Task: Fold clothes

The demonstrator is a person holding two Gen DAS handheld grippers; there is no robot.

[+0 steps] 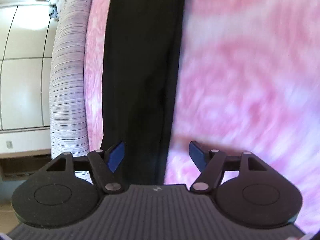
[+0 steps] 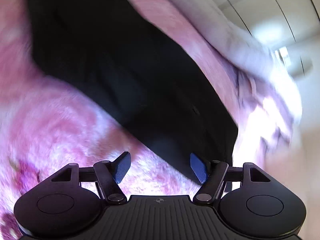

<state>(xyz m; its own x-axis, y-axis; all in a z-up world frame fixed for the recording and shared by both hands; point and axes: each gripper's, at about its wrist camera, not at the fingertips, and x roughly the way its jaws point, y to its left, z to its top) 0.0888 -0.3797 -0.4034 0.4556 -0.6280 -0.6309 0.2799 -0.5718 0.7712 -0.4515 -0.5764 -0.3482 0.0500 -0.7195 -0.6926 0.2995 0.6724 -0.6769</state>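
Black garment [image 1: 140,76]: I see it in the left wrist view as a long, narrow, flattened strip running away from the camera on the pink blanket [image 1: 240,80]. In the right wrist view the same garment [image 2: 120,70] crosses the frame diagonally as a broad dark band, heavily blurred, its near corner reaching down beside the right finger.

Left gripper [image 1: 157,156]: fingers apart, blue pads [image 1: 116,156] facing each other, nothing clamped. The near end of the garment passes below the gap; I cannot tell whether anything touches it.

Right gripper [image 2: 160,168]: fingers likewise apart and holding nothing, with blanket [image 2: 60,130] showing through the gap and the garment's edge behind the right pad [image 2: 198,168].

Only the left view shows the striped sheet [image 1: 68,92] along the blanket's left edge, sharp enough to read its lines, and the white cabinet doors [image 1: 22,70] beyond it. Only the right view shows a darker magenta blotch [image 2: 26,176] in the blanket pattern at lower left; its upper right is pale smear.
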